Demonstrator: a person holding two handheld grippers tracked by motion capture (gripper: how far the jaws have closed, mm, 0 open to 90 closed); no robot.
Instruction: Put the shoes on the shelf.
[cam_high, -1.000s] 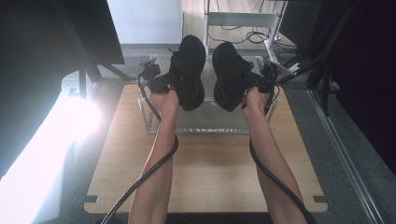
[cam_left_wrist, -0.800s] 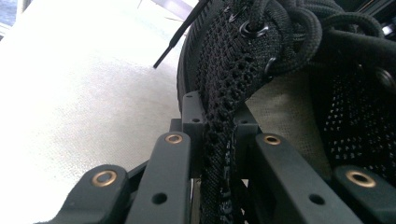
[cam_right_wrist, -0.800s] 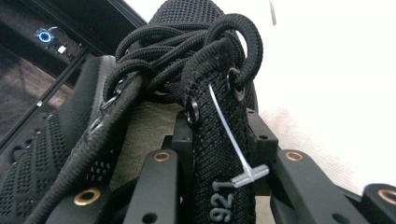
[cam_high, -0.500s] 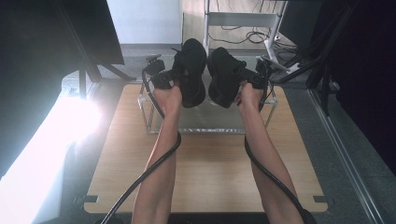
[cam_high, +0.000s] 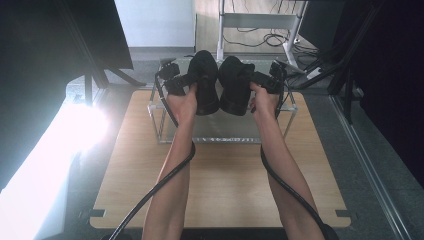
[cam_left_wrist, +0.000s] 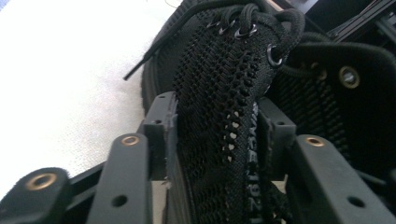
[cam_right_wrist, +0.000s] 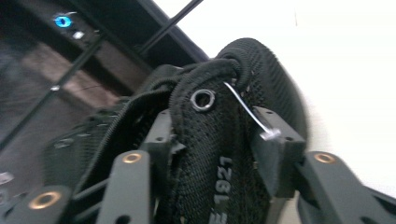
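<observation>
Jaws on both the left gripper (cam_high: 187, 82) and the right gripper (cam_high: 260, 82) have just been opening, spread around each black mesh lace-up shoe's upper (cam_left_wrist: 219, 93) (cam_right_wrist: 210, 140). Both shoes sit lower than a second ago, on the clear acrylic box (cam_high: 225, 135); release seems underway.

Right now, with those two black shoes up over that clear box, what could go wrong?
The jaws have just been opening. In the left gripper view the left shoe has a gap beside one pad, so it could drop early. The right shoe sits similarly loose between the right gripper's jaws. Both hang over the clear box, so either might strike its rim or land crooked. A loose lace could snag the left gripper.
</observation>
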